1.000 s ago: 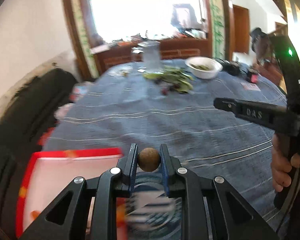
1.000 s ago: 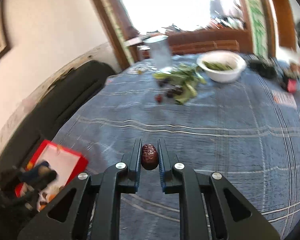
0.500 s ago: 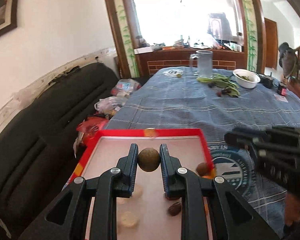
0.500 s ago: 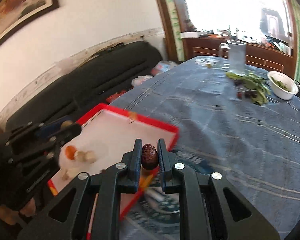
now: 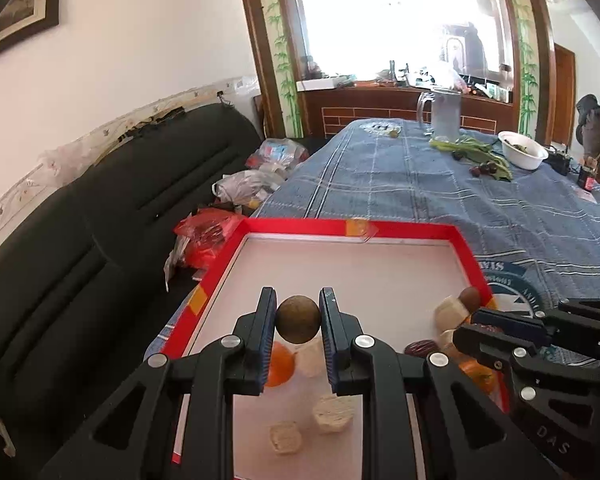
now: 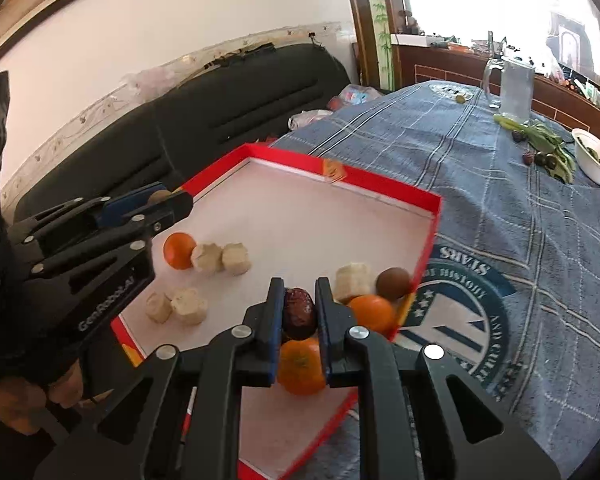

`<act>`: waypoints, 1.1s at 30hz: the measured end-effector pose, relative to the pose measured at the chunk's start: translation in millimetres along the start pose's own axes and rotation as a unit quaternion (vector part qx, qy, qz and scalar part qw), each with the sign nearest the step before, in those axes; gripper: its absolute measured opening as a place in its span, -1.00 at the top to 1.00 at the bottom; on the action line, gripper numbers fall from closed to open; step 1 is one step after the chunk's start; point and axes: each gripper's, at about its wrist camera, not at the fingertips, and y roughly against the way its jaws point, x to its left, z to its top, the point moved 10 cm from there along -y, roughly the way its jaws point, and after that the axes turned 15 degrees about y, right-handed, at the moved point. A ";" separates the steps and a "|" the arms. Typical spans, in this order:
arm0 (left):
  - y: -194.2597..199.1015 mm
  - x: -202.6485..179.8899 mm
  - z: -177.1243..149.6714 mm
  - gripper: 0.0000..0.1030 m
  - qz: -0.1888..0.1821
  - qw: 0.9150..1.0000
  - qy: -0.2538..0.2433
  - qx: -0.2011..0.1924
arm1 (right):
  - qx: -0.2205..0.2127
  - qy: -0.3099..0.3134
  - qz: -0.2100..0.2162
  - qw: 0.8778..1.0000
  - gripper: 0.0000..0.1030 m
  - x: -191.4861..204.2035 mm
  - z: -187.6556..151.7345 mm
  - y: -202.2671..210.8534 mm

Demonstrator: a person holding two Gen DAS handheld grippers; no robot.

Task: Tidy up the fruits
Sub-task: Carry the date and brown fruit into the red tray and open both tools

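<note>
My left gripper (image 5: 298, 320) is shut on a round brown fruit (image 5: 298, 319), held above the left part of a red-rimmed tray (image 5: 466, 248) with a white floor. My right gripper (image 6: 298, 314) is shut on a dark red date (image 6: 299, 312), hovering over the tray's (image 6: 434, 216) near right corner. Inside the tray lie oranges (image 6: 179, 250), several pale cut chunks (image 6: 236, 258) and a brown fruit (image 6: 394, 283). The left gripper (image 6: 168, 200) shows in the right wrist view at the tray's left edge, and the right gripper (image 5: 500, 326) shows in the left wrist view.
The tray rests on a blue plaid tablecloth (image 6: 500, 168). Far across the table stand a glass jug (image 5: 444, 114), a white bowl (image 5: 522, 155), green stalks (image 5: 476, 152) and dark cherries (image 6: 540, 158). A black sofa (image 5: 100, 216) with plastic bags (image 5: 244, 188) runs along the left.
Both grippers swung from over the bare tablecloth to above the tray, each keeping its fruit. They now sit lower and closer to the fruit in the tray.
</note>
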 end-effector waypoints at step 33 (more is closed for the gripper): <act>2.1 24.4 -14.9 -0.50 0.033 0.999 0.010 -0.004 | -0.016 -0.013 -0.041 0.999 -0.02 10.6 0.2 16.4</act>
